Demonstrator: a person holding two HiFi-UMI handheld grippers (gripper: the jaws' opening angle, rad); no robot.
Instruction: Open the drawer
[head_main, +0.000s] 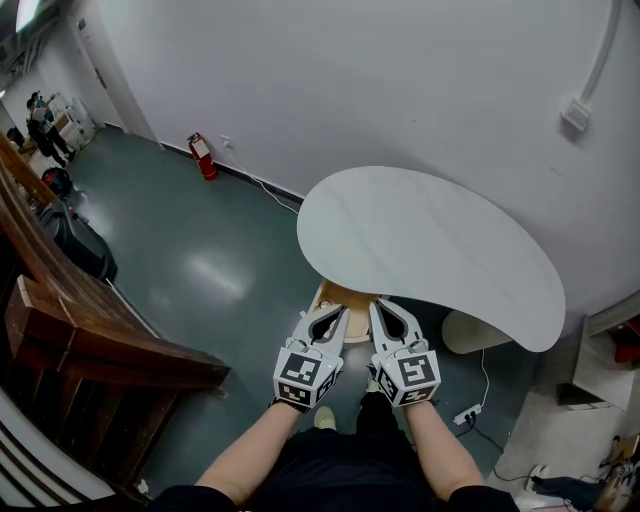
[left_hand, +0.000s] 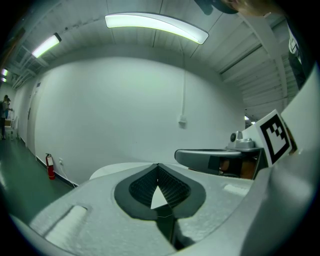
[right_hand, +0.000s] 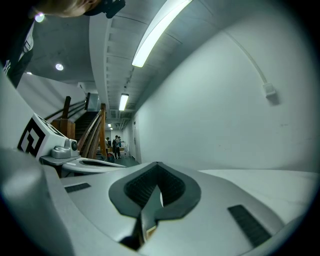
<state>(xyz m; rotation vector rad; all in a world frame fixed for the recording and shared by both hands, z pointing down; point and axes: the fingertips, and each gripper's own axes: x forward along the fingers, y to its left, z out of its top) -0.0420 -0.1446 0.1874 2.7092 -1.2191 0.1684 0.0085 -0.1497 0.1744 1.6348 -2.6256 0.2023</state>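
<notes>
Left gripper (head_main: 336, 312) and right gripper (head_main: 381, 306) are held side by side at the bottom of the head view. Each has its jaws closed tip to tip, with nothing between them. Just ahead of the tips, a tan wooden piece, apparently the drawer (head_main: 345, 297), sits under the near edge of the white table (head_main: 430, 250); open or closed not discernible. Fire extinguisher (head_main: 203, 157) stands at the far wall, and a wooden railing (head_main: 90, 320) is on the left.
</notes>
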